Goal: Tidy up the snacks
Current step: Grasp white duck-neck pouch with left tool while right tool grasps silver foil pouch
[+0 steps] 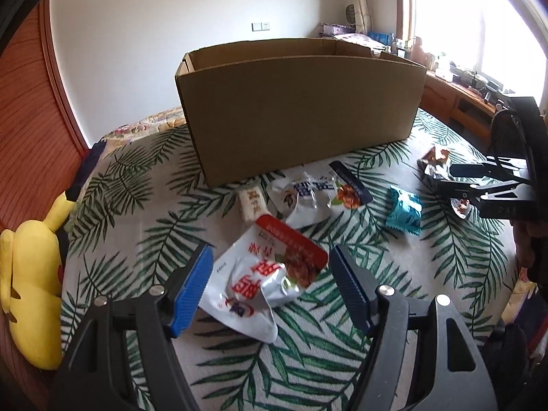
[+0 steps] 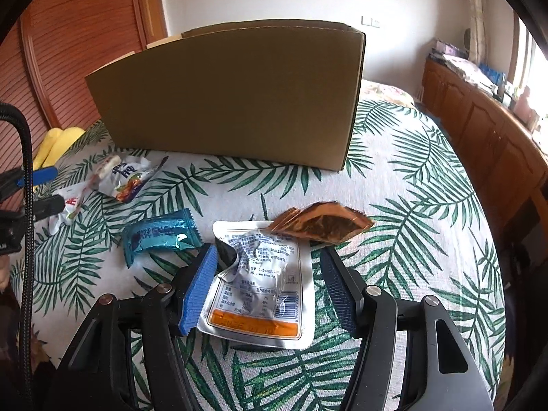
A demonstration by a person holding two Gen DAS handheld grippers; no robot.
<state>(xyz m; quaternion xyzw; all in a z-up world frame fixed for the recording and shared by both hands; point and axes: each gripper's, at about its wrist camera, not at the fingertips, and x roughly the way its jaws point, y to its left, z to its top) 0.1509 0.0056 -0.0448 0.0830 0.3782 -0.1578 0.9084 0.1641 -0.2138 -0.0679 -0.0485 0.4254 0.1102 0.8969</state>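
Nearest in the left wrist view, the left tool (image 1: 270, 284) stands spread, its blue pads either side of a white pouch with a red band (image 1: 263, 274) at 12 o'clock, not pinching it; probably lined up for a pick. The pouch carries large red Chinese characters, too crumpled to read. In the right wrist view the right tool (image 2: 270, 274) is likewise spread around a silver pouch (image 2: 260, 291) lying back side up, with small nutrition print and an orange date strip I cannot read. Beyond lie a teal packet (image 2: 157, 236) at 10 o'clock and a copper packet (image 2: 325, 224) at 1 o'clock. Farthest, the open cardboard box (image 1: 298, 109) waits on the leaf-print bed (image 2: 411, 205), likely where the snacks go.
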